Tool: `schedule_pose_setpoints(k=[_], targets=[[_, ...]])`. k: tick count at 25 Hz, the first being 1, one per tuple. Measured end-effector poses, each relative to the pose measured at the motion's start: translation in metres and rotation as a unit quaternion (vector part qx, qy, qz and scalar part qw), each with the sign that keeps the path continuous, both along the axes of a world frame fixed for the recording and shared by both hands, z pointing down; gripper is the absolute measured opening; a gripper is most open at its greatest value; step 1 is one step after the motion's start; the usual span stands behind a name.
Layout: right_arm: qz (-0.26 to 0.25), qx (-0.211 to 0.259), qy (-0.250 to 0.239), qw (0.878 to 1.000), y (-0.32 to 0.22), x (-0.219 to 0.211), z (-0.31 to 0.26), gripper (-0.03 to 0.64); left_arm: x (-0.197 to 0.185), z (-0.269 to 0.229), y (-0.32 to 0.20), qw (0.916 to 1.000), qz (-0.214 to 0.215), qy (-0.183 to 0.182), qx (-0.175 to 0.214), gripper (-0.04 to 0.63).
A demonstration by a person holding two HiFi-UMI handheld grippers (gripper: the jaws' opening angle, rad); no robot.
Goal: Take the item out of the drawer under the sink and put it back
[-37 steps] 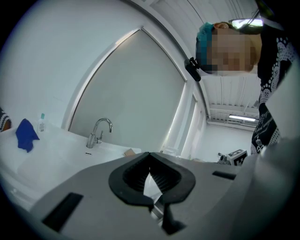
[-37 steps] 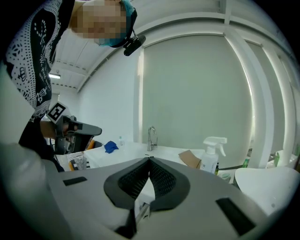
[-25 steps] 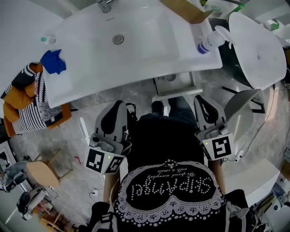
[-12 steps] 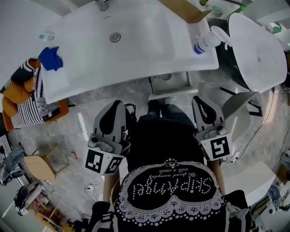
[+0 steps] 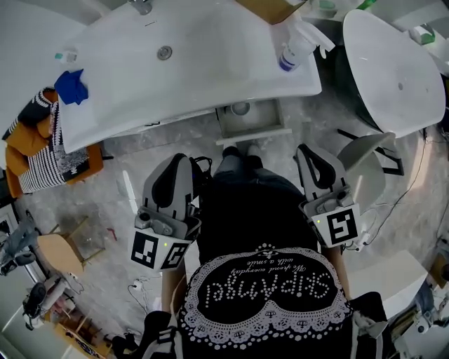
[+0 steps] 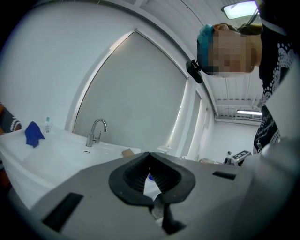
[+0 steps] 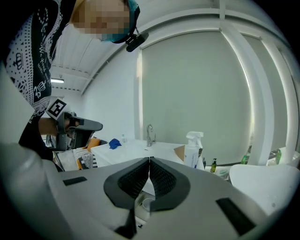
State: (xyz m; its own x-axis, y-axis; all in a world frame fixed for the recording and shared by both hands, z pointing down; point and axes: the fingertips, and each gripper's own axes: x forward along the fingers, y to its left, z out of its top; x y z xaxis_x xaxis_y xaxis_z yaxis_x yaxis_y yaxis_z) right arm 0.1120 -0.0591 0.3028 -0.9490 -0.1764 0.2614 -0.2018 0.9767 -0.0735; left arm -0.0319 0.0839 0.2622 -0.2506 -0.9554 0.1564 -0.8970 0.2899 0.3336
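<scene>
The drawer (image 5: 252, 130) under the white sink counter (image 5: 210, 63) stands pulled out. A round white cup-like item (image 5: 240, 109) lies inside it, and the same item (image 7: 147, 204) shows low between the jaws in the right gripper view. My left gripper (image 5: 179, 163) is held close to the person's body, left of the drawer and well back from it. Its jaws meet at the tips (image 6: 150, 154) with nothing between them. My right gripper (image 5: 309, 151) is held on the other side, also back from the drawer, shut and empty (image 7: 149, 160).
On the counter are a spray bottle (image 5: 295, 43), a blue cloth (image 5: 71, 85), a cardboard box (image 5: 270, 8) and a tap (image 5: 140, 5). A large white oval fixture (image 5: 393, 70) stands at the right. Striped and orange cloth (image 5: 42, 158) hangs at the left.
The sink and drawer have slid up and left in the head view as the person and both grippers moved back from them. More of the open drawer shows. Both grippers stayed shut.
</scene>
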Motion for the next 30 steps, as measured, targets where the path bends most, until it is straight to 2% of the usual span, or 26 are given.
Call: schedule_pose_setpoints(k=[11,30], targets=[[-0.003,0.017,-0.007,1.000,-0.001,0.035,0.002,0.018,0.028,0.004,0.005,0.9998,-0.015,-0.012,0.004,0.005],[-0.015,0.028,-0.001,1.000,0.006,0.043,0.004,0.018,0.044,-0.002,0.004,0.9996,-0.014,-0.010,0.020,0.005]])
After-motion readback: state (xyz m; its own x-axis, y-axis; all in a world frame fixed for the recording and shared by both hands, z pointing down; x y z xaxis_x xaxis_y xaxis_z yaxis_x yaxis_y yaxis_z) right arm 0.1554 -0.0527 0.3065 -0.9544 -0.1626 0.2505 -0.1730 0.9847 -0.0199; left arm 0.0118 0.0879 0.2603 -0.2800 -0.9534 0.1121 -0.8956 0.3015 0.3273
